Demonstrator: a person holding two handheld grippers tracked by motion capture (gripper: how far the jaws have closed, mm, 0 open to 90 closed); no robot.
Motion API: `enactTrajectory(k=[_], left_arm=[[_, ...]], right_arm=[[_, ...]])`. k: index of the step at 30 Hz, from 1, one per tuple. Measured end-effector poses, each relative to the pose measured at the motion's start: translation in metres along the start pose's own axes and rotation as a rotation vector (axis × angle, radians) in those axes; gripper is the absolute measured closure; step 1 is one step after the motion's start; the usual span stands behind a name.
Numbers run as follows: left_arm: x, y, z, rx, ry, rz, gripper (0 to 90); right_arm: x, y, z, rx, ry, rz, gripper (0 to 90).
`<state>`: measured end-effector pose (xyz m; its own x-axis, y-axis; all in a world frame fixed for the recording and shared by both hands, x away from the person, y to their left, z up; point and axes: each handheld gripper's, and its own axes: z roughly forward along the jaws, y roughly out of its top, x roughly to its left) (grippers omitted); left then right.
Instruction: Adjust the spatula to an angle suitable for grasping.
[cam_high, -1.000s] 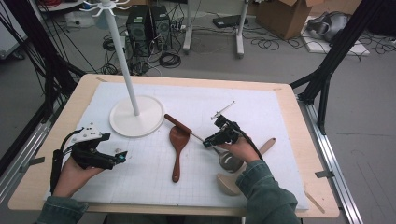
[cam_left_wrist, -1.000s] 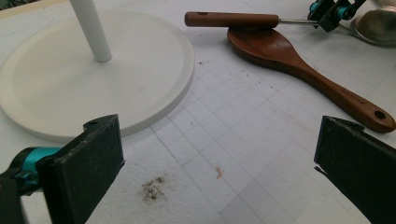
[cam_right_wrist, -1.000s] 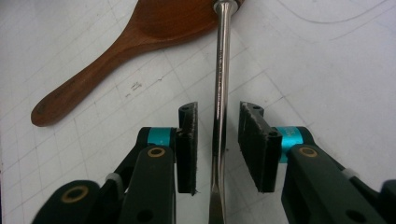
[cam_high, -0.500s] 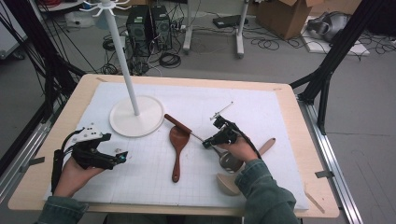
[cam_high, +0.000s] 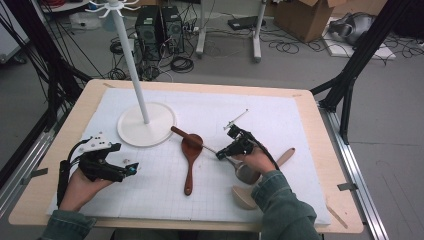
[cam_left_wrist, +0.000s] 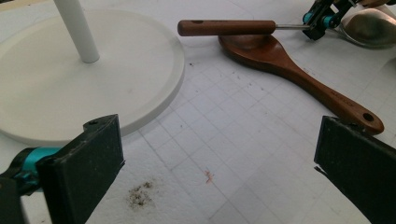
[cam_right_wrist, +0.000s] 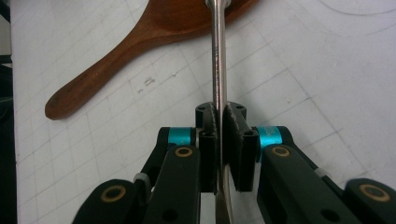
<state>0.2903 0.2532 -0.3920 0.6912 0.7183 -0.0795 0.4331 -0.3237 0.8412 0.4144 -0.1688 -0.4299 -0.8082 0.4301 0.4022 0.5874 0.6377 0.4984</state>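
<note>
A metal ladle lies with its brown wooden handle (cam_high: 182, 134) across the bowl of a dark wooden spoon (cam_high: 189, 162). My right gripper (cam_high: 220, 154) is shut on the ladle's thin steel shaft (cam_right_wrist: 216, 56). Its jaws have just been closing with the shaft between them, and the pads now press it from both sides. The ladle's metal bowl (cam_high: 245, 172) sits under the right hand. My left gripper (cam_high: 131, 170) rests on the mat at the left, open, with nothing between its fingers (cam_left_wrist: 84, 163). In the left gripper view, the right gripper (cam_left_wrist: 320, 23) shows far off on the shaft.
A white hook stand rises from its round base (cam_high: 146, 125) at the mat's back left. A pale wooden spoon (cam_high: 245, 196) lies near the front edge by the right sleeve. A white gridded mat (cam_high: 210, 200) covers the wooden table.
Both hands stay where they were. The right gripper's jaws look drawn in tighter on the ladle's shaft.
</note>
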Motion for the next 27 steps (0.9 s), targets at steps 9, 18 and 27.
enactTrajectory(k=[9, 18, 27], left_arm=[[-0.002, 0.001, -0.001, -0.006, -0.005, -0.005, 1.8], [-0.004, 0.006, 0.001, -0.008, -0.028, -0.024, 2.5], [-0.006, 0.018, 0.001, -0.016, -0.031, -0.018, 3.7]], right_arm=[[0.001, 0.0, -0.009, -0.06, 0.014, -0.007, 84.3], [0.005, 0.0, -0.021, -0.131, 0.031, -0.021, 84.5], [0.01, 0.002, -0.031, -0.189, 0.063, -0.051, 84.7]])
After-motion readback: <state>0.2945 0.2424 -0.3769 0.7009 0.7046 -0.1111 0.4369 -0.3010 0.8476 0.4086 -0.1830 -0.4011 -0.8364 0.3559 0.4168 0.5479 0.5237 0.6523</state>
